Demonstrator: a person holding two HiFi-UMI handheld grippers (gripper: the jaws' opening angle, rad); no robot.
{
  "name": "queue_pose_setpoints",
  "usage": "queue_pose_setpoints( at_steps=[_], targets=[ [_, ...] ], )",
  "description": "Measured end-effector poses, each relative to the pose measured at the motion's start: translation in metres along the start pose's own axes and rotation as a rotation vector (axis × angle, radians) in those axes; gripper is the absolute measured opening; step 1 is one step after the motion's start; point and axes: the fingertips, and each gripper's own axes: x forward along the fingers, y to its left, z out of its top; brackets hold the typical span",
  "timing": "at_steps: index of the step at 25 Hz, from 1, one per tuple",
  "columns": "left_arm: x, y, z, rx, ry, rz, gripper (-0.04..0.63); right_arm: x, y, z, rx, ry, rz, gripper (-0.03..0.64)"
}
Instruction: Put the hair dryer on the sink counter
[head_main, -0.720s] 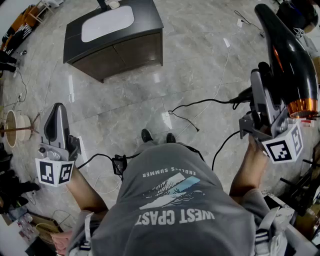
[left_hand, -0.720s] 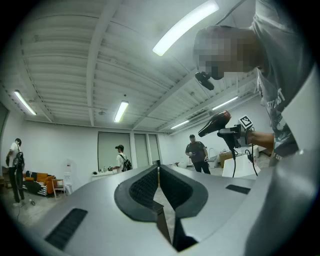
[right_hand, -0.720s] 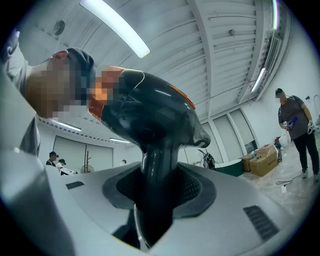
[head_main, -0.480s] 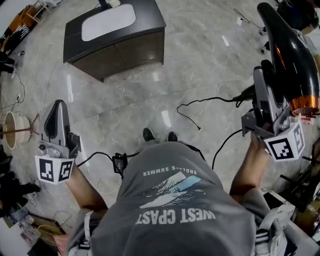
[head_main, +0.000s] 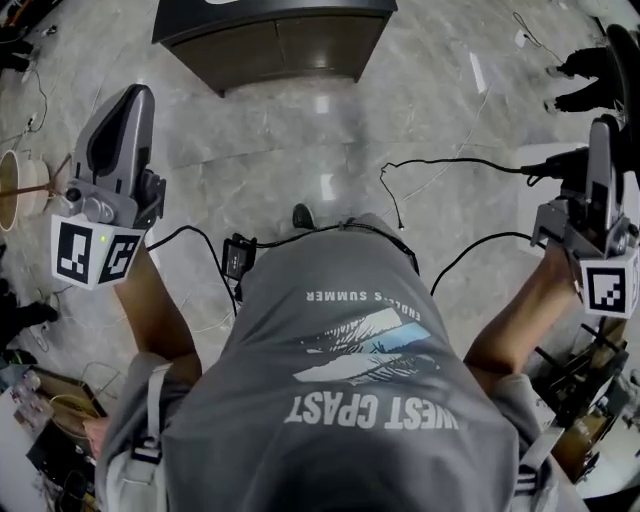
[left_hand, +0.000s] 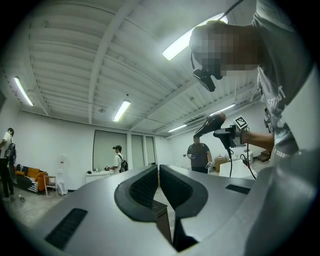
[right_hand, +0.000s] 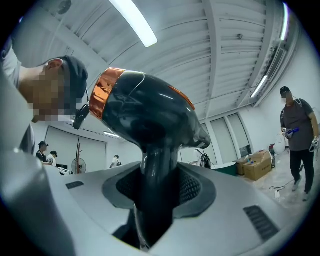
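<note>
R claw (right_hand: 159, 172) pinches dryer (right_hand: 150, 112) by its handle, held up in air, well away from table (head_main: 270, 40). Cord (head_main: 450, 163) hangs above floor (head_main: 400, 90). L claw (left_hand: 159, 175) pressed together, empty.

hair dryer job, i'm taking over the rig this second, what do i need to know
Right gripper: shut on the handle of the glossy black hair dryer with a copper band, held up in the air.
Left gripper: jaws together, nothing between them, raised on the person's left.
The dark sink counter cabinet stands ahead, at the top edge of the head view, apart from both grippers.
Done: the dryer is in hand.
Left: carry it to the counter, set it on top, release.
The black cord trails across the floor; probably worth minding.
</note>
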Motion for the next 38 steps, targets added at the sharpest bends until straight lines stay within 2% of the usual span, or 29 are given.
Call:
queue_pose_setpoints(
  at_steps=[5, 9, 16, 27, 38],
  targets=[
    [-0.001, 0.014, -0.008, -0.014, -0.008, -0.011, 0.028, 0.022, 0.013, -0.006, -0.011, 0.025, 0.001, 0.176],
    [0.009, 0.022, -0.019, -0.031, 0.003, -0.007, 0.028, 0.039, 0.006, -0.010, -0.015, 0.035, 0.002, 0.176],
    [0.029, 0.021, -0.024, -0.031, 0.022, 0.011, 0.028, 0.058, -0.018, -0.021, 0.017, 0.040, 0.026, 0.176],
    [0.097, 0.004, -0.028, -0.011, 0.063, 0.040, 0.028, 0.091, -0.090, -0.029, 0.040, 0.053, 0.074, 0.176],
    [0.094, -0.017, -0.029, 0.023, 0.077, 0.107, 0.028, 0.096, -0.106, -0.038, 0.052, 0.047, 0.153, 0.176]
  ],
)
